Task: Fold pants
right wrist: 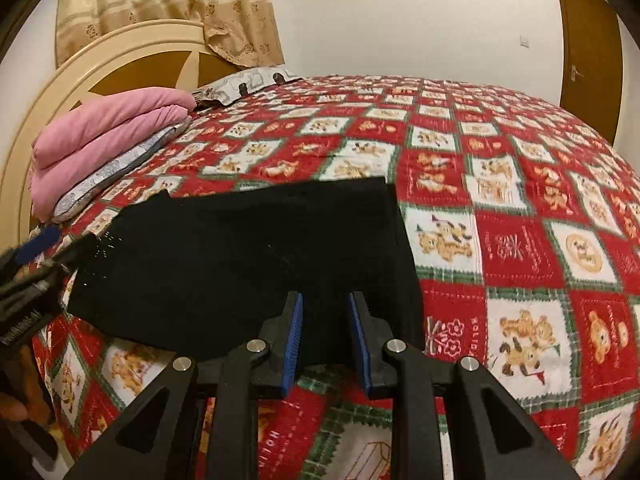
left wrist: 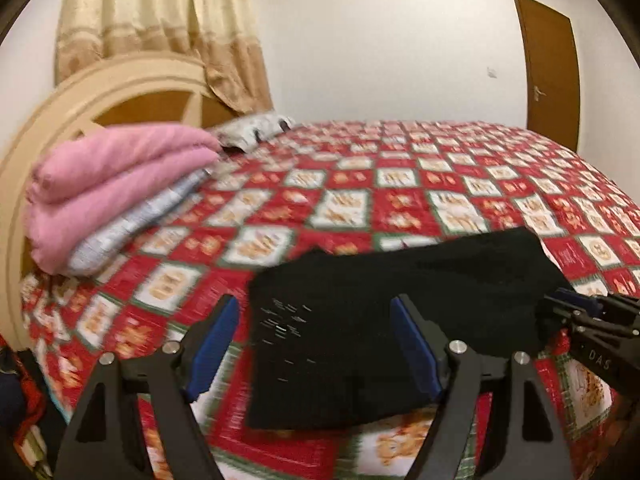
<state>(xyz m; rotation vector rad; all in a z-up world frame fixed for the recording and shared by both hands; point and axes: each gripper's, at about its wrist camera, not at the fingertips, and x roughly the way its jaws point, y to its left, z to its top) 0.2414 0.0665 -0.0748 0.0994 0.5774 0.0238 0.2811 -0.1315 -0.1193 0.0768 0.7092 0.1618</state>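
The black pants [right wrist: 244, 268] lie folded flat on the bed [right wrist: 520, 240], in the lower middle of both views. The left gripper [left wrist: 316, 344] has its jaws wide, holding nothing. The right gripper [right wrist: 325, 340] has narrower jaws, also holding nothing.

Warm, even indoor light fills both views, with no visible lamp and only soft shadows. The white wall [left wrist: 380, 40] is bright but not blown out. The left wrist view is smeared by motion blur: the quilt [left wrist: 360, 184] squares and the pink blanket [left wrist: 120, 176] look streaked. The right wrist view is sharper, though its quilt [right wrist: 520, 240] pattern softens toward the far side. The black pants [right wrist: 248, 256] read as a flat dark mass with almost no detail. Fisheye distortion bows the bed and door [left wrist: 552, 68], and dark vignette corners frame each picture.
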